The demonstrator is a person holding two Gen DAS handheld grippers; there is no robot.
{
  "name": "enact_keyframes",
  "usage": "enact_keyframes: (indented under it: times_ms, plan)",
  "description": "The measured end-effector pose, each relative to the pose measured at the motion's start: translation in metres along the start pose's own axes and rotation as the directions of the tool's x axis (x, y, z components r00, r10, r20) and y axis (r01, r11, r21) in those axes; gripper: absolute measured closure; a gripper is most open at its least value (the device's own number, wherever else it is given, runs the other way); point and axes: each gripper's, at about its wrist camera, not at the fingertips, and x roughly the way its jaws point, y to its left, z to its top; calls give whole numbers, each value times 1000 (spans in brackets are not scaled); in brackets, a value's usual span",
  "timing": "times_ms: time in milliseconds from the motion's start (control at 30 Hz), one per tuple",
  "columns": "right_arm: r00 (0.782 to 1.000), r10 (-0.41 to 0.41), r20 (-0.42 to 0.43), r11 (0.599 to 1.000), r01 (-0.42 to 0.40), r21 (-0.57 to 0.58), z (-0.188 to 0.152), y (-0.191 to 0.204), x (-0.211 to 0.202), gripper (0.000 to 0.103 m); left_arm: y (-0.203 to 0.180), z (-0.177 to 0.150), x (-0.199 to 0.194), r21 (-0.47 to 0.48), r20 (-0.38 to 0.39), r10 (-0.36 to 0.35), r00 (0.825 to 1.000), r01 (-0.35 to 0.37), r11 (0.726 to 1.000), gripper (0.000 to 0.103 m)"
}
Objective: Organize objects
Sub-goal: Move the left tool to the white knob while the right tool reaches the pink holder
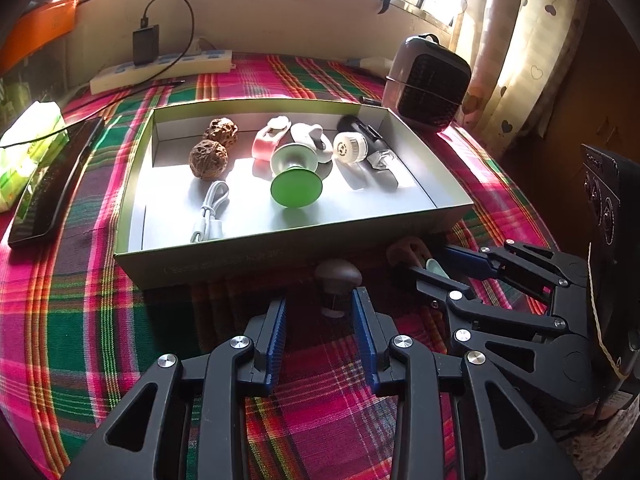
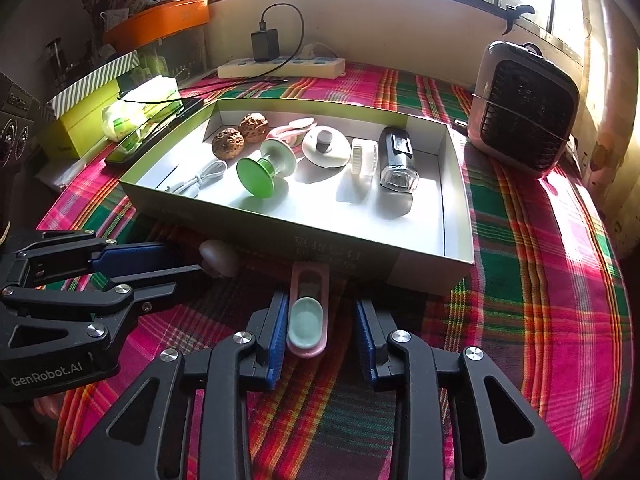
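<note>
A shallow green box (image 1: 240, 268) (image 2: 260, 224) on the plaid cloth holds two walnuts (image 1: 208, 159), a white cable (image 1: 212, 208), a green-and-white spool (image 1: 294, 184) and several other small items. In front of it stands a brown mushroom-shaped knob (image 1: 338, 276) (image 2: 219, 258). My left gripper (image 1: 319, 304) (image 2: 184, 260) is open, and the knob's stem sits just ahead of its right fingertip. A pink holder with a mint pad (image 2: 308, 316) (image 1: 434, 270) lies between the fingers of my right gripper (image 2: 320, 304) (image 1: 432, 264). It rests against the left pad, with a gap to the right one.
A small grey heater (image 1: 428, 84) (image 2: 524, 108) stands right of the box. A power strip with a charger (image 1: 160, 68) (image 2: 280, 66) lies along the back wall. A black flat device (image 1: 56, 184) and a tissue pack (image 1: 28, 148) lie left of the box.
</note>
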Motion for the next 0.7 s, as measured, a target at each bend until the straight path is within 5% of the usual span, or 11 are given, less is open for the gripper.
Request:
enact_keyframes:
  times_ms: [167, 700]
  plan:
    - [1000, 12, 2, 1000, -12, 1, -2, -2, -2, 80, -4, 2, 4, 6, -1, 8, 1000, -8, 1000, 70]
    - [1000, 27, 3, 1000, -27, 9, -5, -5, -4, 80, -14, 10, 13, 30, 14, 54, 998, -54, 998, 68]
